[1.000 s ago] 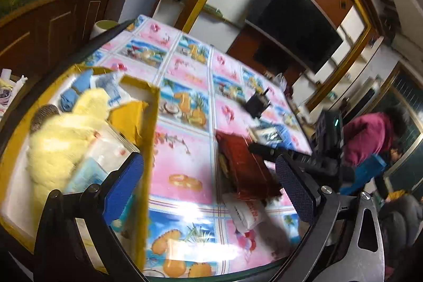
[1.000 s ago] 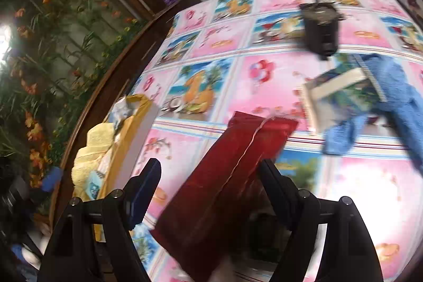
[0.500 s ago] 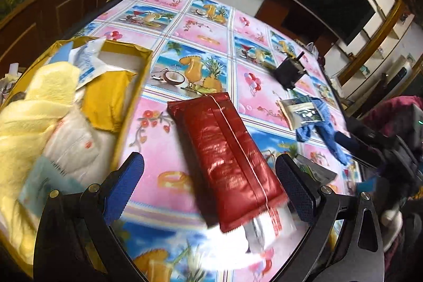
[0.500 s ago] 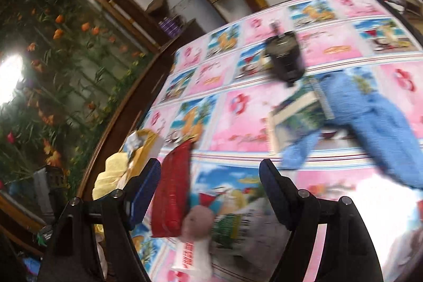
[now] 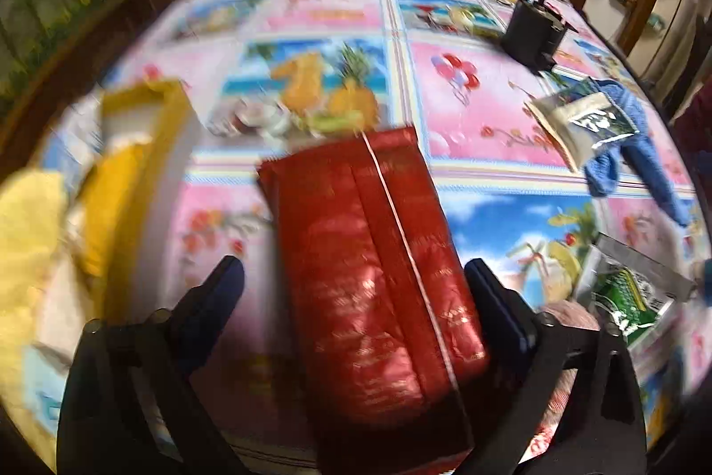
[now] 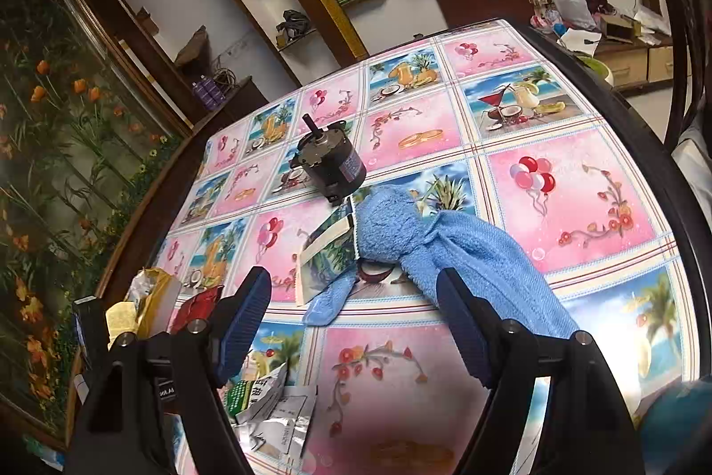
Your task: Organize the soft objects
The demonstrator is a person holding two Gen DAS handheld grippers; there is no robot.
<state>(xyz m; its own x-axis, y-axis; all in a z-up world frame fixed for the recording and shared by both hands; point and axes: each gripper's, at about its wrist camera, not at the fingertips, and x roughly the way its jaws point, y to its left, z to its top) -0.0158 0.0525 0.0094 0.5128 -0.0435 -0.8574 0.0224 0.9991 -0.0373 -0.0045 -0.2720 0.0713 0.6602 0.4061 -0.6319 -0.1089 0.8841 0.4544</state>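
A red shiny soft pack (image 5: 374, 261) lies lengthwise on the picture-patterned tablecloth. My left gripper (image 5: 356, 288) straddles it from above. Its jaws are closing; the right finger is at the pack's edge and the left finger stands apart from it. To the left is a yellow box (image 5: 133, 145) holding a fluffy yellow soft thing (image 5: 26, 234). A blue towel (image 6: 445, 243) lies bunched ahead of my right gripper (image 6: 356, 297), which is open with nothing in it. The towel (image 5: 623, 145) also shows at the right of the left wrist view. In the right wrist view the red pack (image 6: 198, 306) is at the left.
A black motor (image 6: 327, 168) stands beyond the towel. A foil sachet (image 6: 329, 252) lies partly under the towel. Green and silver packets (image 6: 267, 408) lie near the front edge. The yellow box (image 6: 155, 297) sits at the table's left rim. Shelves and a dark screen line the back wall.
My left gripper came down and forward over the red pack, which now lies between its fingers. The right gripper swung right, from the red pack toward the blue towel.
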